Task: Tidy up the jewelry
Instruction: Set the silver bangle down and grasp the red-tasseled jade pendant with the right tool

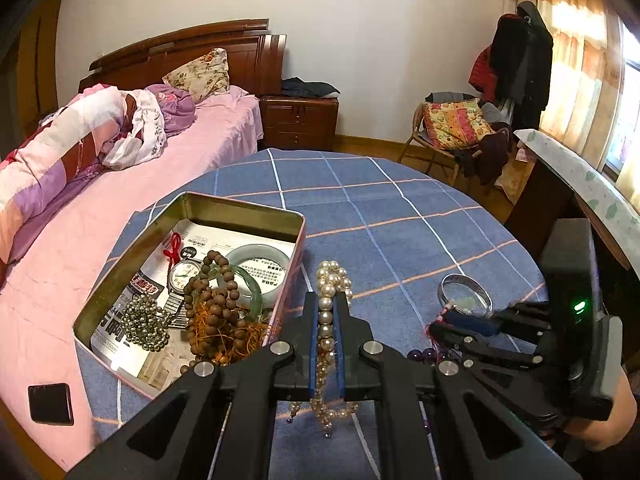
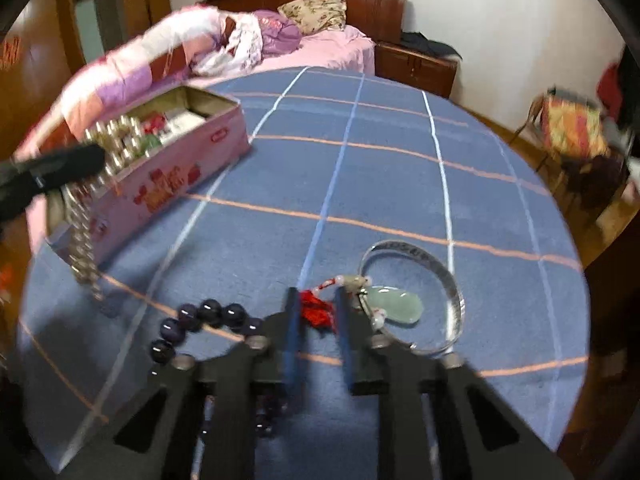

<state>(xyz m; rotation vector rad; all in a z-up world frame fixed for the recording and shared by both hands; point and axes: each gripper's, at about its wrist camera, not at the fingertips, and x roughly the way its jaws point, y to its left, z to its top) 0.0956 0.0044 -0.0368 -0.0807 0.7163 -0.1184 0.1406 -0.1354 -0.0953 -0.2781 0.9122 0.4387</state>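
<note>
My left gripper [image 1: 326, 300] is shut on a pearl necklace [image 1: 329, 280], held above the blue tablecloth just right of an open pink tin [image 1: 240, 210]; its strands hang below the fingers. The tin holds a jade bangle [image 1: 256, 254], a watch [image 1: 184, 272], brown wooden beads [image 1: 216, 304] and metallic beads [image 1: 146, 322]. My right gripper [image 2: 318, 296] is open, its fingers either side of a red tassel [image 2: 314, 312] joined to a jade pendant [image 2: 396, 304]. A silver bangle [image 2: 448, 280] rings the pendant. Dark purple beads [image 2: 192, 320] lie to its left.
The round table has a blue checked cloth [image 1: 360, 208]. A pink bed [image 1: 224, 128] lies beyond at the left, a nightstand [image 1: 300, 120] behind, a chair with a cushion [image 1: 456, 124] at the right. The pink tin [image 2: 168, 176] stands at the table's left side.
</note>
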